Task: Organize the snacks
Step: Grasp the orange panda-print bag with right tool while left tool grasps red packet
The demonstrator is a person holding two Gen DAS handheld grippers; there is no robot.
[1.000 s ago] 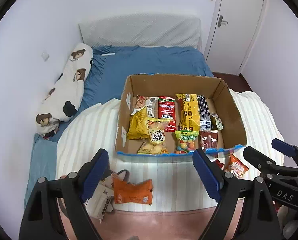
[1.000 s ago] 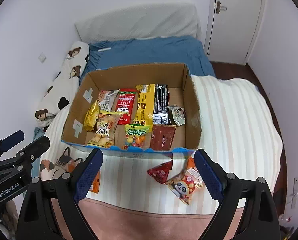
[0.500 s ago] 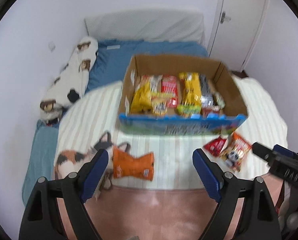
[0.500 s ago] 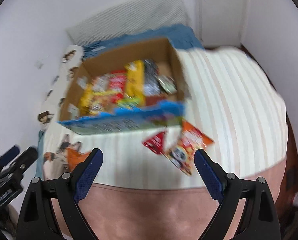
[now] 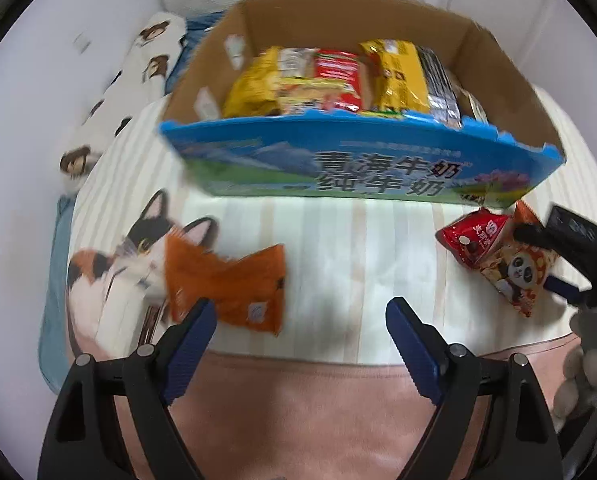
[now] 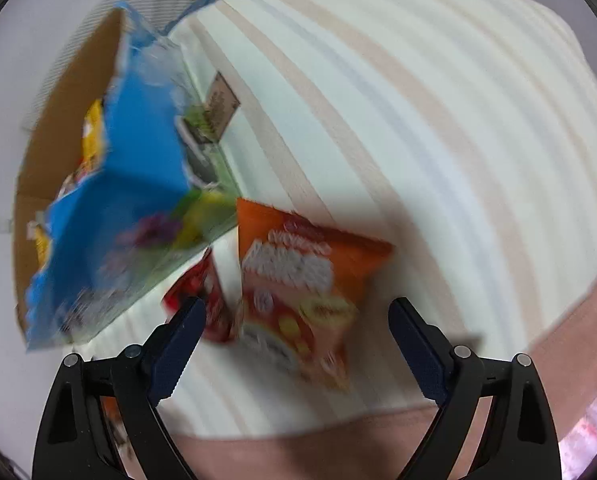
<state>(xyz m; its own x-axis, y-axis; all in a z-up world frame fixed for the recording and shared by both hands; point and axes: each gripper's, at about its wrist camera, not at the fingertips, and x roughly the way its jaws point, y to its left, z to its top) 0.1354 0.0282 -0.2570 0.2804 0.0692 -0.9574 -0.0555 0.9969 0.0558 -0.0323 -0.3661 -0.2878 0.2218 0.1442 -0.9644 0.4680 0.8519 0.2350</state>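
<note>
Jaws wide, empty; box (image 5: 362, 168) front reads 青海牛奶 纯牛奶; panda packet (image 5: 514, 272) blurred.

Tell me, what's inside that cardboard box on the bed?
The cardboard box holds snack packets: yellow bags, a red packet and a dark silvery one. Its blue front wall hides their lower parts and the box floor.

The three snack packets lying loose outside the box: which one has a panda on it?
The orange panda packet, right of the small red packet it touches. The plain orange packet lies apart beside the cat print.
</note>
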